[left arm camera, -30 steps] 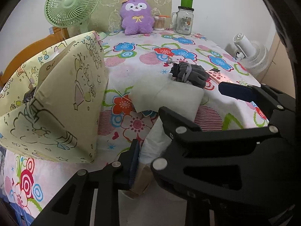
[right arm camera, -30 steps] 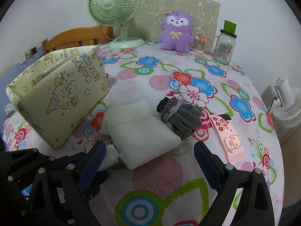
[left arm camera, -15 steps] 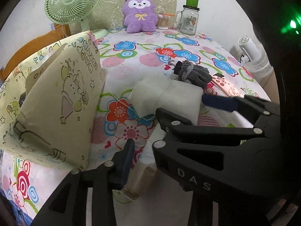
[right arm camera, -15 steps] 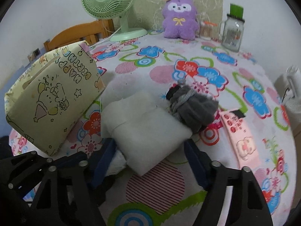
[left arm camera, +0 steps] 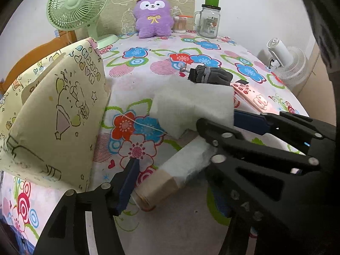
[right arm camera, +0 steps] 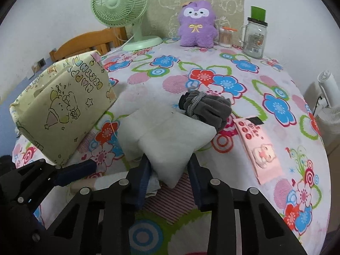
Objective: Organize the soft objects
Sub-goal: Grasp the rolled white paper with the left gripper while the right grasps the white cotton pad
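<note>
A folded white padding sheet [right arm camera: 170,136] lies mid-table, and my right gripper [right arm camera: 170,172] is shut on its near corner, which bunches between the pads. A white roll with a brown paper band [left arm camera: 180,170] lies on the tablecloth between the fingers of my left gripper [left arm camera: 167,155]. The left jaws are opening and the pads stand off the roll. Grey gloves [right arm camera: 208,108] rest against the sheet's far edge. The yellow fabric storage box [right arm camera: 63,110] stands to the left, top open. A purple plush [right arm camera: 196,25] sits at the back.
A pink flat packet [right arm camera: 261,148] lies right of the sheet. A green fan [right arm camera: 121,2], a cotton swab tub [right arm camera: 226,37] and a glass jar [right arm camera: 255,38] line the back. A wooden chair [right arm camera: 85,44] stands behind the box, and a white fan [right arm camera: 327,97] off the table's right edge.
The right jaws have come together from wide apart onto the white sheet's near corner. The left jaws have spread away from the roll, which now lies loose between them.
</note>
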`<state>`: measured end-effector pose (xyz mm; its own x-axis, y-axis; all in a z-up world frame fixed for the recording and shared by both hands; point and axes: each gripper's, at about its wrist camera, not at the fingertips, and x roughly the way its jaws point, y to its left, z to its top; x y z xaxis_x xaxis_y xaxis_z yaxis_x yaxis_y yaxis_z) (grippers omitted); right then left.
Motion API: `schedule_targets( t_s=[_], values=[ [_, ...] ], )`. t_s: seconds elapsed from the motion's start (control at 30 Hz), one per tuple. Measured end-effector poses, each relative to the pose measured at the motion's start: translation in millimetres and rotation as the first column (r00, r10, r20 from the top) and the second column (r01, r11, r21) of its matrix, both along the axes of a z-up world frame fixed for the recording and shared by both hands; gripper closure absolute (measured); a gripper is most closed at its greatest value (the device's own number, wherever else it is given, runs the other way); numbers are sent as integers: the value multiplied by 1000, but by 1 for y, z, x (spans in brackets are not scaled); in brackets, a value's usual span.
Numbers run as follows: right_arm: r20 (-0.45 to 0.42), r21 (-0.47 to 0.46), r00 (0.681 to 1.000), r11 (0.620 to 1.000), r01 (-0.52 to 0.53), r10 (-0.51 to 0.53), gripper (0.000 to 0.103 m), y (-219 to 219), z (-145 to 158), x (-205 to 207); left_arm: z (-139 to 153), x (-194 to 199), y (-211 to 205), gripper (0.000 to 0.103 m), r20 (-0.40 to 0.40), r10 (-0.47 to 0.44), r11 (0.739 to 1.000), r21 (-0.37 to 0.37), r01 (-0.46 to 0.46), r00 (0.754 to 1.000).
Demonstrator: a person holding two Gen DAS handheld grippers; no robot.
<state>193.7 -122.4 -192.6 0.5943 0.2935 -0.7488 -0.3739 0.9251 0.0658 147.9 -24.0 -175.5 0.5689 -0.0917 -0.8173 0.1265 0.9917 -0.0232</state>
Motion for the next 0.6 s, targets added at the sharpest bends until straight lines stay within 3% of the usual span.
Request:
schedule_targets(
  t_s=[0.4,0.6],
  values=[
    [28,19,996,996,85,-85,66,-29,14,-30,3,-17,-9,83,16,-23,1000,-5,23,1000],
    [28,27,992,992,124,-125,66,-41,15,-44,3,-30,-14,87,29,-21,1000,14,21,999]
  ],
)
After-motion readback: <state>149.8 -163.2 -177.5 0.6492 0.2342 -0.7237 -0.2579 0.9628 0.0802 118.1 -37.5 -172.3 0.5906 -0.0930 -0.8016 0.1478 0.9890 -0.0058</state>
